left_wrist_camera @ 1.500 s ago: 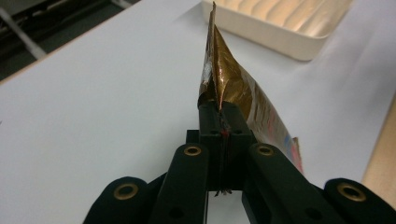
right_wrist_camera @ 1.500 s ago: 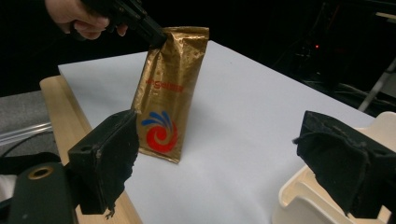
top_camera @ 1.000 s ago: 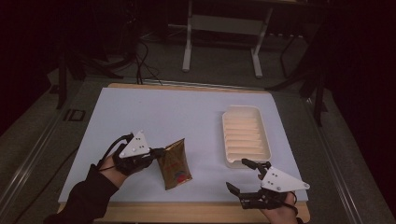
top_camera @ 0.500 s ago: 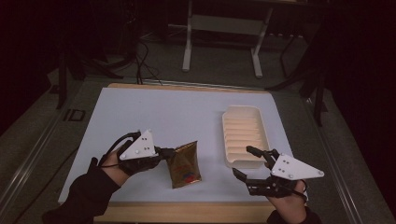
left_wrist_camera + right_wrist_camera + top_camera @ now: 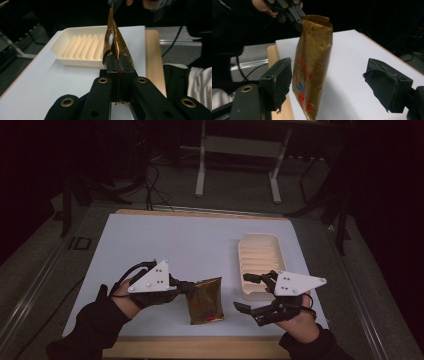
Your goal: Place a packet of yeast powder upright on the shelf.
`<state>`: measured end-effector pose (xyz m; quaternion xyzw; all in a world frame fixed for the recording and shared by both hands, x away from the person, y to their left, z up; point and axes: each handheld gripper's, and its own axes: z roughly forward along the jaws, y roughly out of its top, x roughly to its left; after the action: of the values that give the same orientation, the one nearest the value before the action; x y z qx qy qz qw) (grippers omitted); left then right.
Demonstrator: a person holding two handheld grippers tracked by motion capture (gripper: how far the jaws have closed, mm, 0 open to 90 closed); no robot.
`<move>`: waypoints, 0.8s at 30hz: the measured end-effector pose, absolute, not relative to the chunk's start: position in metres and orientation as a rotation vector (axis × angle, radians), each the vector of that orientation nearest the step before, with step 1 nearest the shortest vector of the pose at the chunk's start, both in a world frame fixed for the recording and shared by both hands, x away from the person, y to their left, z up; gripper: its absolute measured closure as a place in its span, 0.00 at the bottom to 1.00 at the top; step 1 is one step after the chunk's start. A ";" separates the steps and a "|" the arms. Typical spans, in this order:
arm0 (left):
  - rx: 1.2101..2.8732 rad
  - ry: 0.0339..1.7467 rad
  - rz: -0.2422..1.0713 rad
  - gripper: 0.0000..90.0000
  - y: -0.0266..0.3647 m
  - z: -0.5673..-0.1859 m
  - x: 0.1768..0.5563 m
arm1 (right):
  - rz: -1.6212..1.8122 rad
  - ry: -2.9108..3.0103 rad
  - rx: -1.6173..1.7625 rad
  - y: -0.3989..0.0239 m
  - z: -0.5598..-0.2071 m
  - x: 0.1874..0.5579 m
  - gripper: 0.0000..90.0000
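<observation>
Left claw: we see the left claw (image 5: 192,286) clamped tight on the upper edge of the snack bag (image 5: 205,301), its jaws pressed together with the foil pinched between them (the left gripper view looks straight along that seam).

Snack bag: we find the bag lifted by its top near the front edge of the bench (image 5: 165,240), a golden-brown foil pouch with red and blue print on its face; in the right gripper view it hangs close to upright, its bottom corner low over the white surface, and we cannot tell whether it touches.

Right claw: we see the right claw (image 5: 248,292) spread wide, just right of the bag and apart from it; its jaws have just been opening a little further, and in its own view the bag (image 5: 312,67) stands between the two pads without either pressing on it, the left pad (image 5: 280,80) lying nearer to the foil.

Tray: we note a cream ribbed tray (image 5: 260,262) on the right half of the bench, just beyond the right claw, with the bag to its left.

Bench: a white sheet over a wooden top, whose bare edge shows at the front.
</observation>
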<state>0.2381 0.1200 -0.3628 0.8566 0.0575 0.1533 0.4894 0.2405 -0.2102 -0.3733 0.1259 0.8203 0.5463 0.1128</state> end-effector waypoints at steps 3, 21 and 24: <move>2.084 0.124 0.373 1.00 0.117 -0.361 0.237 | 1.576 2.439 0.353 -0.202 -0.374 0.244 0.24; 2.070 0.097 0.365 1.00 0.100 -0.362 0.236 | 1.570 2.675 0.285 -0.173 -0.389 0.260 0.58; 2.059 0.099 0.349 1.00 0.099 -0.362 0.235 | 1.561 2.691 0.274 -0.174 -0.389 0.261 0.67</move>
<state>0.2350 0.0986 -0.3617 0.8519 0.0408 0.1444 0.5018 0.2611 -0.1740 -0.3895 0.0877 0.8615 0.5000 0.0093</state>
